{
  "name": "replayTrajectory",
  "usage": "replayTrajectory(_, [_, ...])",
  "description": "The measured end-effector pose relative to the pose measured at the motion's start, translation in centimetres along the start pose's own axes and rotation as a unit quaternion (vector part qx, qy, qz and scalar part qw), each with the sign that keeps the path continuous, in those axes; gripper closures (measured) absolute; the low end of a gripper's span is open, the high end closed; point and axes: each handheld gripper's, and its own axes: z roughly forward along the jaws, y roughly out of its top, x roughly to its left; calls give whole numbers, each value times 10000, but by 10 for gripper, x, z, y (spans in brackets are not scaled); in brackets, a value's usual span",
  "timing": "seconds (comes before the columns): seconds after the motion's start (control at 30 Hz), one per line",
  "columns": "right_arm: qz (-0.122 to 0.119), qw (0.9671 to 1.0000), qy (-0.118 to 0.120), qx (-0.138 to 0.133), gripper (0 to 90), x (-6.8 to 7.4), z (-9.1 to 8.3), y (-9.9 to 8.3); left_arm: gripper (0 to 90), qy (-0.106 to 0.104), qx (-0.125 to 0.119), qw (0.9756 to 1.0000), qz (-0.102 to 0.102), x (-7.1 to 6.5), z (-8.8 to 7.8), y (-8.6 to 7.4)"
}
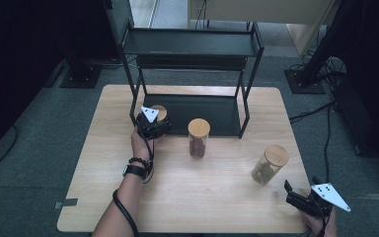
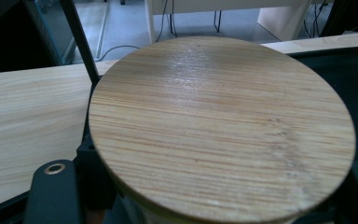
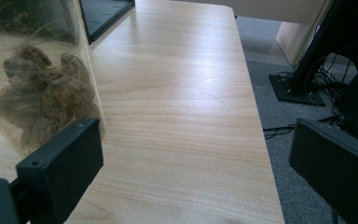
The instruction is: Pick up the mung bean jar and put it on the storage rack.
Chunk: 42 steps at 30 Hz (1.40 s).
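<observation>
The left gripper point(image 1: 154, 129), arm stretched forward, pinches one of three wooden-lidded glass jars point(image 1: 158, 112); the right gripper point(image 1: 296, 198) rests, jaws spread.

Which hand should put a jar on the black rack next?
Left. The left gripper is already shut on a jar right at the rack. The right gripper waits open at the table's near edge, beside another jar far from the rack.

Left forearm reaches far across, its claw point(image 1: 159, 129) clamped shut; right claw point(image 1: 292, 191) rests near the right edge, jaws wide apart.
</observation>
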Motion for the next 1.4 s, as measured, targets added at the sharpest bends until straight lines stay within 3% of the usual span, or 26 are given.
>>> replayTrajectory(0.43, [-17, 10000, 33, 14, 27, 0, 1, 0, 256, 64, 44, 10000, 1, -2, 21, 4])
replayTrajectory(0.83, [-13, 10000, 21, 19, 27, 0, 1, 0, 256, 156, 81, 9997, -179, 4, 37, 5])
replayTrajectory(1.1, [-10, 10000, 2, 34, 27, 0, 1, 0, 256, 188, 139, 9996, -145, 4, 48, 4])
replayTrajectory(1.27, [-22, 10000, 0, 52, 27, 0, 1, 0, 256, 217, 95, 9995, -194, 5, 50, -1])
replayTrajectory(1.33, [-20, 10000, -4, 54, 27, 0, 1, 0, 256, 174, 61, 9992, -352, 8, 50, -1])
replayTrajectory(1.4, [-27, 10000, -5, 62, 26, 1, 1, 0, 255, 174, 75, 9994, -283, 7, 51, -2])
